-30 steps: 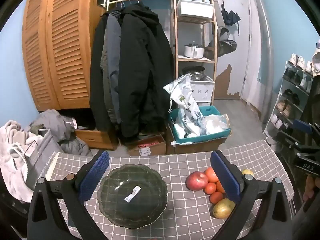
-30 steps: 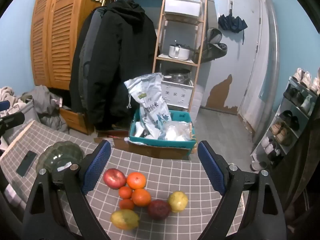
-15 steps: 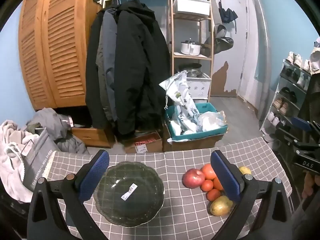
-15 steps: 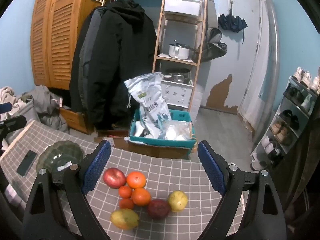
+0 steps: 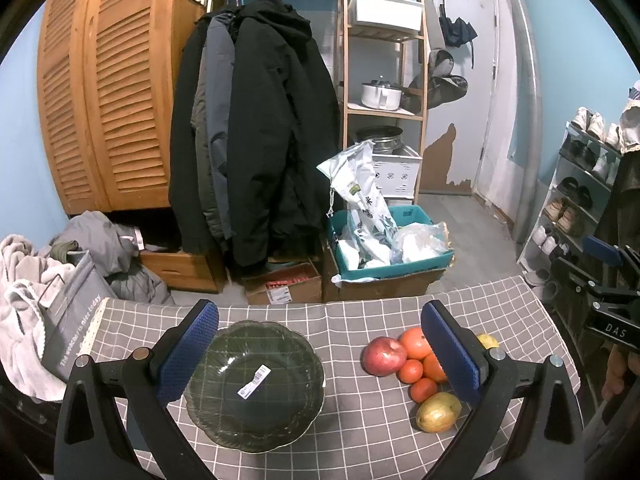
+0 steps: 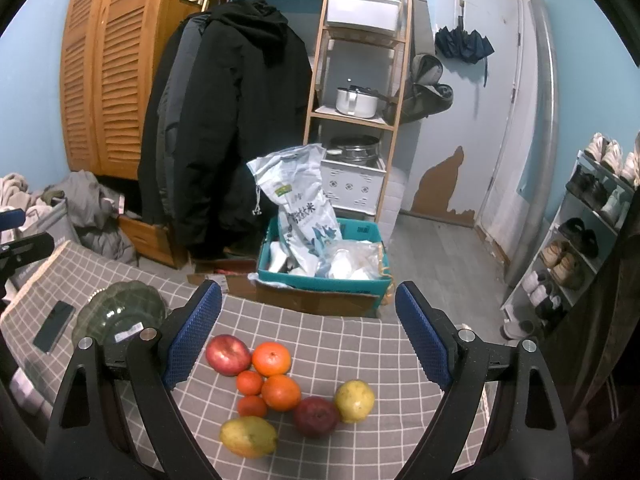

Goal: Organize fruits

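Even, cool indoor light fills both views, and focus is sharp. Fisheye bending curves the edges; corners are black.

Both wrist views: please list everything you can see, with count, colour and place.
glass bowl: 1, dark green, left part of table, empty except a sticker
apples: 2, red; one at left of the fruit group, one darker near front
oranges: 4, orange, two large and two small, middle of group
mango: 1, yellow-green, front of group
yellow fruit: 1, yellow, right of group
phone: 1, black, left of bowl
tablecloth: 1, grey checked, over table
teal crate: 1, on floor behind table, holds bags
coats: several, black and grey, hanging
left gripper: open, above bowl
right gripper: open, above fruit
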Available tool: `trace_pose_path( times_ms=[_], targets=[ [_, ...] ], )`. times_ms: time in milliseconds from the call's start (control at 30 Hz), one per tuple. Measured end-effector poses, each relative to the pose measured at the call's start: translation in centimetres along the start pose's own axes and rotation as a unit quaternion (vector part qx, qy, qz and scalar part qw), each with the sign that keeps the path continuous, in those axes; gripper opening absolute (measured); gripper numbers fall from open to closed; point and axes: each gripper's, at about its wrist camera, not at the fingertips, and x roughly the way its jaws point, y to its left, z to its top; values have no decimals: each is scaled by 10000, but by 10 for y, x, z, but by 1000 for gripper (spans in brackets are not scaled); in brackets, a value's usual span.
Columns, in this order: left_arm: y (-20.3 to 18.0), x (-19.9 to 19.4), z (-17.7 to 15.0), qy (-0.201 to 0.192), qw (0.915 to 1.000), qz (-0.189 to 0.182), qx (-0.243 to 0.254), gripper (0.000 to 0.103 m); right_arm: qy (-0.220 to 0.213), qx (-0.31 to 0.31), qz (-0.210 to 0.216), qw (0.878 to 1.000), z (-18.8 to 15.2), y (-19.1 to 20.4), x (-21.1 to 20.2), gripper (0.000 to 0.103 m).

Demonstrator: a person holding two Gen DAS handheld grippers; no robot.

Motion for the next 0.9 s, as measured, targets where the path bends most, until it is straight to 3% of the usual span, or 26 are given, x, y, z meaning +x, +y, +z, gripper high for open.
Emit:
trace_pose_path(
  times_ms=[900],
  targets=[
    [0,0,-1,-7,10000,10,-1,102,10,-4,-7,10000,3,1,-1,87]
  ],
)
